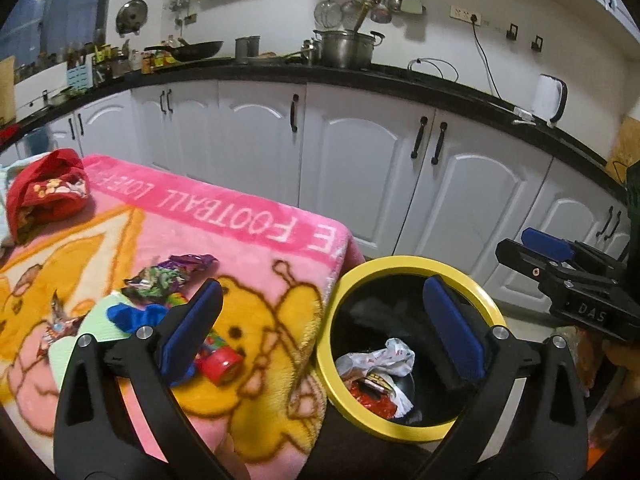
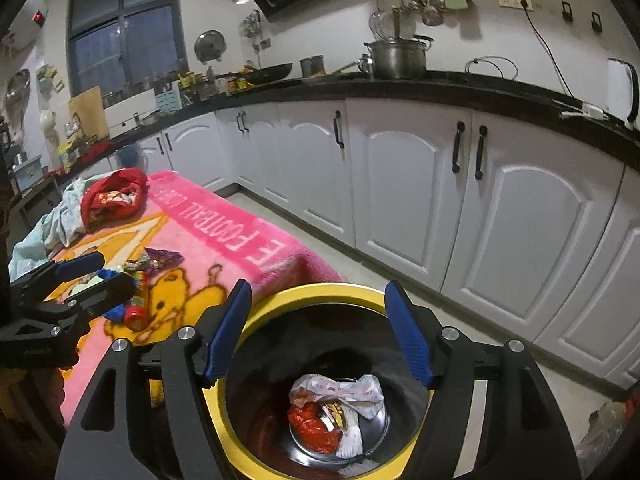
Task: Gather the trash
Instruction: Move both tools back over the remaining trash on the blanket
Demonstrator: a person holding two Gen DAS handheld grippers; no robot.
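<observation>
With both the left gripper (image 1: 320,328) and right gripper (image 2: 318,328) spread empty, the crinkly purple wrapper (image 1: 168,278) looks feather-light; pinch its bunched middle.

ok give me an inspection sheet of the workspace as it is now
surface: pink cartoon blanket covering the table
job's things: yellow-rimmed bin beside the table, holding white wrapper and red wrapper; purple wrappers and red tube on the blanket
clutter: red cloth, blue item
grippers: left tongs open, empty; right tongs open above the bin, empty
cables: black cord from wall socket
surroundings: white cabinets, steel pot
</observation>
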